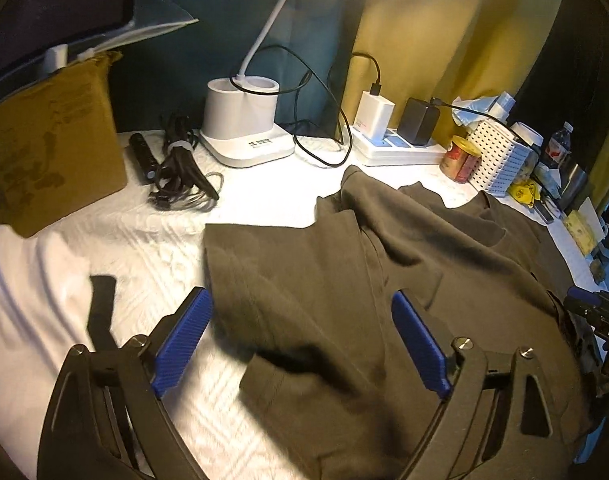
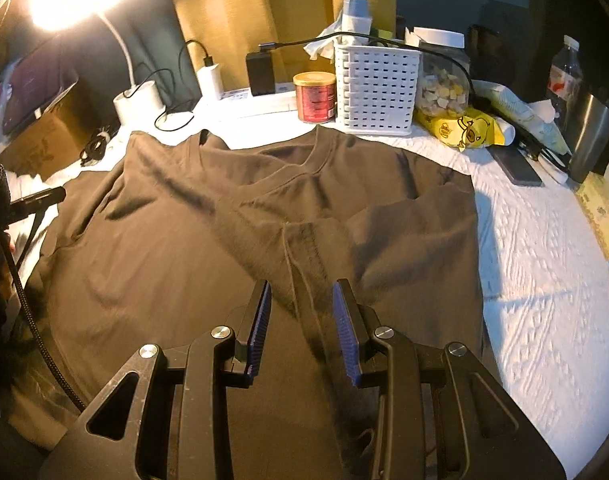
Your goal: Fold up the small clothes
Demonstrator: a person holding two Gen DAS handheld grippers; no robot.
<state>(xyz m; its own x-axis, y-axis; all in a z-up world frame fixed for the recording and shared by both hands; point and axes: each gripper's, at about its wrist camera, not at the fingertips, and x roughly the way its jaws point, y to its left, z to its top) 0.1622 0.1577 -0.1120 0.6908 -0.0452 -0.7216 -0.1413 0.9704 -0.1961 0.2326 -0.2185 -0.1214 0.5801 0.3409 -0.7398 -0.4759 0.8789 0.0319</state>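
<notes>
A dark brown T-shirt (image 1: pixel 364 264) lies on the white quilted cover (image 1: pixel 116 248), neck toward the far clutter. In the left wrist view its left side is folded over onto the body, sleeve edge near my fingers. My left gripper (image 1: pixel 300 316) is open wide, hovering over the shirt's left part, holding nothing. In the right wrist view the shirt (image 2: pixel 176 248) spreads across the surface, and a folded flap edge runs toward me between the fingers. My right gripper (image 2: pixel 302 300) is open, blue pads either side of that fold, not clamped.
Along the far edge: cardboard box (image 1: pixel 44 144), bundled black cable (image 1: pixel 176 168), white lamp base (image 1: pixel 244 128), power strip with chargers (image 1: pixel 400 148), red can (image 2: pixel 314 96), white slotted basket (image 2: pixel 374 88), yellow snack bag (image 2: pixel 460 128), phone (image 2: pixel 516 168), bottle (image 2: pixel 564 76). White cover (image 2: pixel 544 280) lies right.
</notes>
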